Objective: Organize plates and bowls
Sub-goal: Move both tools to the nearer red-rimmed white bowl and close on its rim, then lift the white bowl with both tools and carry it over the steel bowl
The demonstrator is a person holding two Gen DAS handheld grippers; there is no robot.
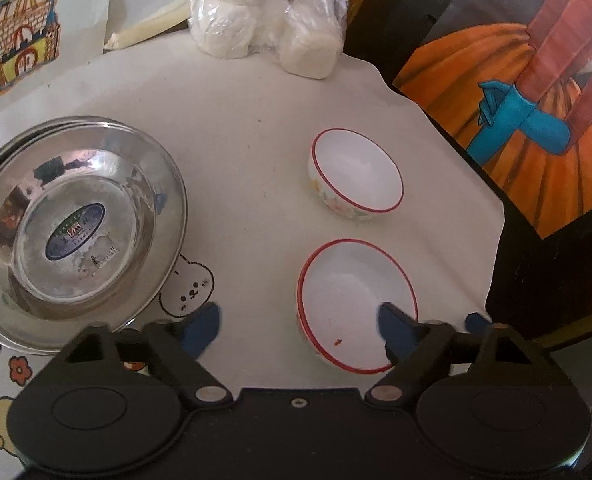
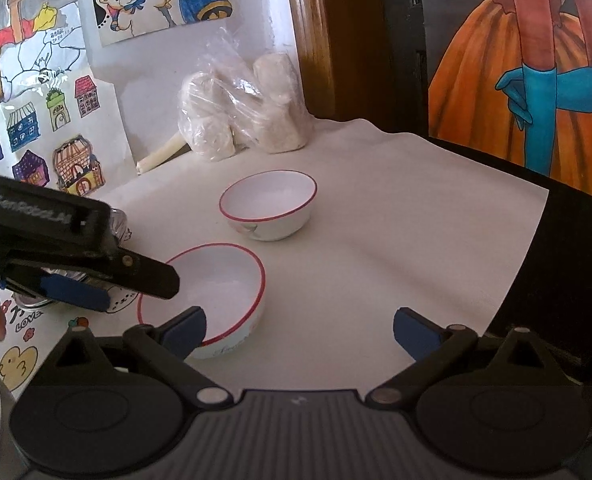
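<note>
Left wrist view: left gripper (image 1: 300,326) hovered, jaws apart, straddling the near bowl's (image 1: 356,304) rim; far bowl (image 1: 356,172) and steel plates (image 1: 76,232) rested on the counter (image 1: 248,160). Right gripper (image 2: 300,330) jaws apart, empty.

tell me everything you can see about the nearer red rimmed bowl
The nearer bowl is white with a thin red rim, glossy like ceramic or melamine, with faint print on its outer wall. It stands upright and empty on the pale tablecloth, apart from the second bowl beyond it. A small reddish speck sits inside near the rim. The left gripper straddles its rim, one finger inside, one outside, jaws not clamped. The steel plates lie to its left.
</note>
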